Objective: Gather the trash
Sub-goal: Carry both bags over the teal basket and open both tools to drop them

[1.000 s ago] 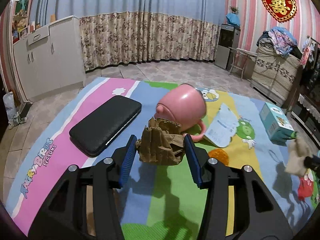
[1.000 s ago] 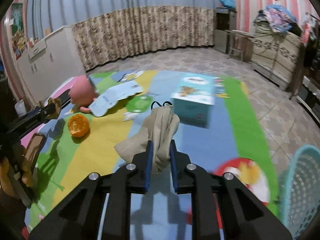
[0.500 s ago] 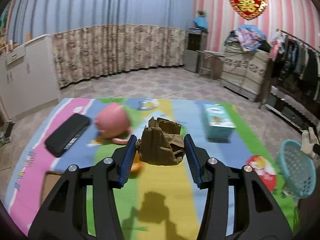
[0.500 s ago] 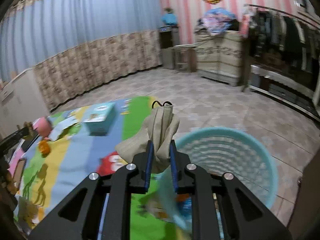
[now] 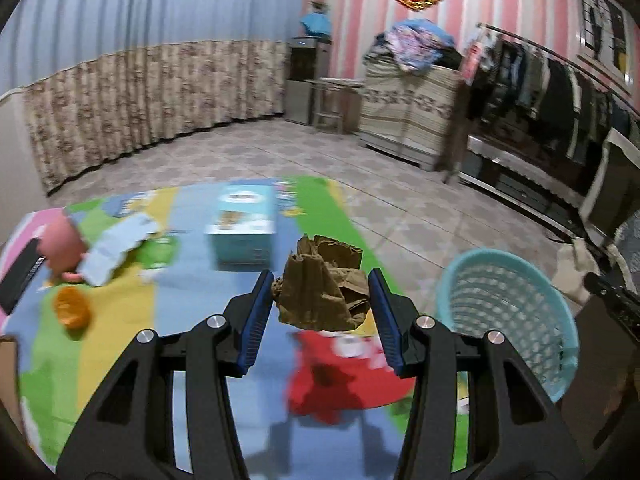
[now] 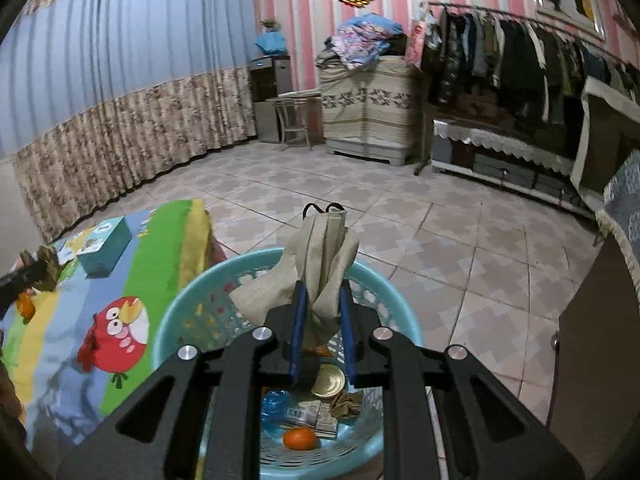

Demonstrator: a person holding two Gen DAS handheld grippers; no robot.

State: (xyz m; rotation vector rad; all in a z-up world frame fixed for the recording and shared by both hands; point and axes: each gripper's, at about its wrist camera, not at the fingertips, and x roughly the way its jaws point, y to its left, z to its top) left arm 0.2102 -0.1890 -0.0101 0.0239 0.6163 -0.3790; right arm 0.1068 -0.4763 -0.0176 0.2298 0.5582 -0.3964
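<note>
Above the colourful play mat [image 5: 120,344], the left gripper [image 5: 318,300] clamps a crumpled brown paper bag [image 5: 320,292] between its fingers, near the turquoise basket [image 5: 508,312]. Over that basket [image 6: 180,320], the right gripper [image 6: 322,320] pinches a beige face mask [image 6: 320,264], narrowly closed.

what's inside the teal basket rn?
In the teal basket: an orange, a tin lid, a blue plastic piece, printed packaging. The right gripper covers the rest.

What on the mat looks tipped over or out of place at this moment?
The pink mug at the mat's far left appears tipped rather than upright, beside a loose paper leaflet and an orange peel. The frame is blurred, so its exact pose is uncertain. The teal box stands normally.
</note>
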